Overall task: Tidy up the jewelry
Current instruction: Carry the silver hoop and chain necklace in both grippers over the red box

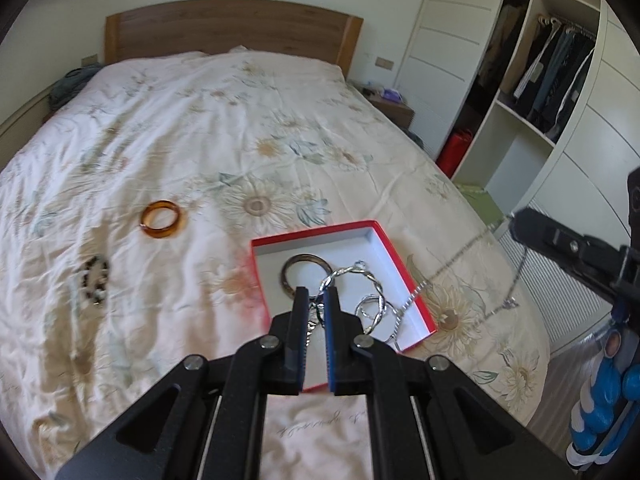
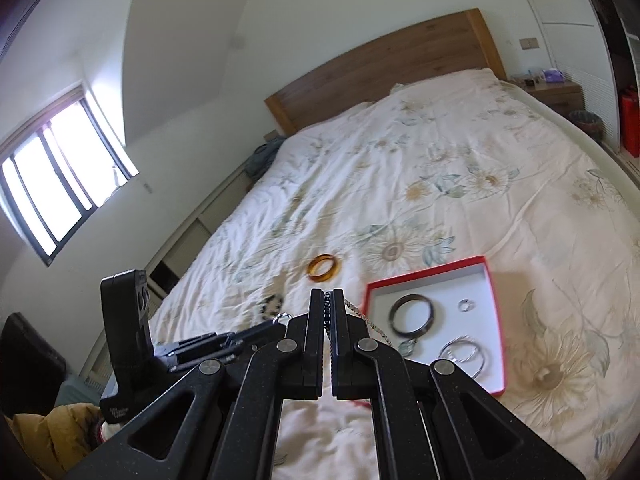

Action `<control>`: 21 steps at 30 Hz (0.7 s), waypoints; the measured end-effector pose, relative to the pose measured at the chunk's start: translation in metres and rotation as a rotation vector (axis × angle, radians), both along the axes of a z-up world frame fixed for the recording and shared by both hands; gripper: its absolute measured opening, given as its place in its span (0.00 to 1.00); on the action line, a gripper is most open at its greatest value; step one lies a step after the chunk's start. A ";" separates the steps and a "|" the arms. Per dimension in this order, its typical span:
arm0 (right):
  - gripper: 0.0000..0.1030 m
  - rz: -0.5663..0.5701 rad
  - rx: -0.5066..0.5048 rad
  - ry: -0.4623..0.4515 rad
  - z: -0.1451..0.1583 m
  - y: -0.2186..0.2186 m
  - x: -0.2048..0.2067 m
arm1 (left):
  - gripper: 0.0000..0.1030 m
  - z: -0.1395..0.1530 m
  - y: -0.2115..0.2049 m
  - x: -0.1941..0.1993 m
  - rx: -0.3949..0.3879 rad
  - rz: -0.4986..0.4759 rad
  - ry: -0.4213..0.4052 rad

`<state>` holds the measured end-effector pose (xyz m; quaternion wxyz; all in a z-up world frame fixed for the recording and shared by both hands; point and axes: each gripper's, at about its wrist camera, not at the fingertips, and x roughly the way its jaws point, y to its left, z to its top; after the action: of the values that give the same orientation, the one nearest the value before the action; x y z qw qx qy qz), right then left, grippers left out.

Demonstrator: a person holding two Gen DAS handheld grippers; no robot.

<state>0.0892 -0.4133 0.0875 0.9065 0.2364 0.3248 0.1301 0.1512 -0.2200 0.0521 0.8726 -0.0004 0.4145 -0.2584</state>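
Observation:
A red box (image 1: 394,254) with a white inside lies on the bed. It holds a dark bangle (image 1: 287,272), twisted silver bangles (image 1: 372,308) and a small ring (image 2: 465,305). My left gripper (image 1: 318,294) is shut on one end of a silver chain necklace (image 1: 408,300). The chain runs over the box's right wall to my right gripper (image 1: 516,220), which is shut on its other end (image 2: 356,310). An amber bangle (image 1: 162,219) and a black-and-white bead bracelet (image 1: 95,276) lie on the bedspread to the left of the box.
The floral bedspread (image 1: 240,128) ends at a wooden headboard (image 1: 232,26). An open wardrobe (image 1: 536,80) and a nightstand (image 1: 394,106) stand to the right. The bed's edge runs close to the right of the box. A window (image 2: 52,184) is on the left wall.

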 end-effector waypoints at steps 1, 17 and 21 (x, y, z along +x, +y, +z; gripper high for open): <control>0.03 -0.006 -0.002 0.007 -0.004 -0.004 0.007 | 0.06 -0.006 -0.007 0.006 0.005 -0.007 0.009; 0.03 -0.053 -0.027 0.146 -0.109 -0.042 0.092 | 0.06 -0.112 -0.076 0.064 0.096 -0.087 0.163; 0.03 -0.066 -0.027 0.189 -0.134 -0.048 0.097 | 0.06 -0.132 -0.084 0.068 0.112 -0.101 0.193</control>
<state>0.1860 -0.4613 -0.0464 0.8787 0.2459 0.4027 0.0727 0.2194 -0.3039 -0.0798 0.8131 0.0441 0.5099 -0.2773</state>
